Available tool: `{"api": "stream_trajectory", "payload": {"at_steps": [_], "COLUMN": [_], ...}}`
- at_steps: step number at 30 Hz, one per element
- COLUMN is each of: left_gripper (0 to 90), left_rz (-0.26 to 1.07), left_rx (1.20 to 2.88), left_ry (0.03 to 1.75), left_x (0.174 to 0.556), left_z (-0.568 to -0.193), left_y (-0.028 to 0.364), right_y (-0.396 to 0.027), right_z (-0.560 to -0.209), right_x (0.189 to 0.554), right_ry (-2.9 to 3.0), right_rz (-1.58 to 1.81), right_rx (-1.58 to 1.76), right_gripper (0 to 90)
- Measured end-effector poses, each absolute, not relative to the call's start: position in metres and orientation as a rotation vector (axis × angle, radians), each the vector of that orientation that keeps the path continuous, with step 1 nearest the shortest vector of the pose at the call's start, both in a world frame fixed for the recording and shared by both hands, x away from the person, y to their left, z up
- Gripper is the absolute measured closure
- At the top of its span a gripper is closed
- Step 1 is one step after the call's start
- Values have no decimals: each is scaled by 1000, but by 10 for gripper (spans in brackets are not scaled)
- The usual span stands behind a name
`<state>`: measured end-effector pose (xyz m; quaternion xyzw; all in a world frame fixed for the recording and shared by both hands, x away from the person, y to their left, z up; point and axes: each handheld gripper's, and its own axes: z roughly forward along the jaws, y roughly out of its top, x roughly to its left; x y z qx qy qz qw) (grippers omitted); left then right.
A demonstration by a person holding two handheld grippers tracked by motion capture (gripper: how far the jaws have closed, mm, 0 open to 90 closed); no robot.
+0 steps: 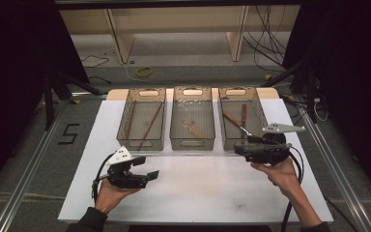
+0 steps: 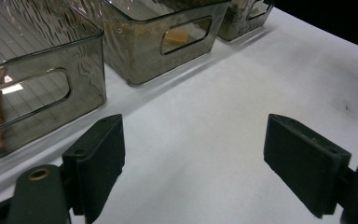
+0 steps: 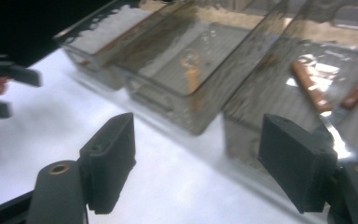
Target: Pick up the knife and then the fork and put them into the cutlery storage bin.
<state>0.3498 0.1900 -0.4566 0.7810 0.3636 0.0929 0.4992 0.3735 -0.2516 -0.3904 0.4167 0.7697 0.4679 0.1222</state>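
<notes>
Counter (image 1: 193,188): a white sheet over a pale wooden top, whose edge shows at 12 o'clock behind the bins. The white surface is bare apart from faint specks. Metal rails run along both long sides of the grey floor mat; a black "5" (image 1: 69,134) is marked on the floor at 9 o'clock.

Bins: three clear smoky plastic bins with handle cut-outs, side by side at 12 o'clock on the counter.
- Left bin (image 1: 142,140): holds long reddish-brown sticks (image 1: 149,126) lying lengthwise.
- Middle bin (image 1: 192,139): holds a small tan-handled utensil (image 1: 193,129).
- Right bin (image 1: 232,96): holds two knives with wooden handles (image 1: 237,119); the right gripper view shows handles and a blade through the wall.

Left hand-held gripper (image 1: 150,176): at 7 o'clock, held in a hand, jaws spread apart with nothing between them, above bare white surface just short of the left bin.

Right hand-held gripper (image 1: 238,148): at 4 o'clock, held in a hand, at the near wall of the right bin; jaws wide apart, nothing between them.

Room: dark surroundings; pale wooden shelving legs at 12 o'clock beyond the counter, loose black cables at 1 o'clock, a yellow coil (image 1: 144,72) on the floor at 11 o'clock.
</notes>
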Motion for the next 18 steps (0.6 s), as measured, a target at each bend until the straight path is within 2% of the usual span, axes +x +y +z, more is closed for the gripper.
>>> {"api": "stream_trajectory", "payload": {"at_steps": [8, 18], "left_gripper": [199, 199], "left_rz": [220, 210], "left_rx": [1881, 1876], "left_ry": [869, 866], "left_x": [348, 348], "left_z": [-456, -456], "left_y": [190, 190], "right_y": [-249, -253], "right_z": [-409, -421], "right_x": [342, 327], "right_ry": [2261, 2240], "right_rz": [1409, 1445], "right_rx": [1176, 1170], "right_gripper": [261, 246]}}
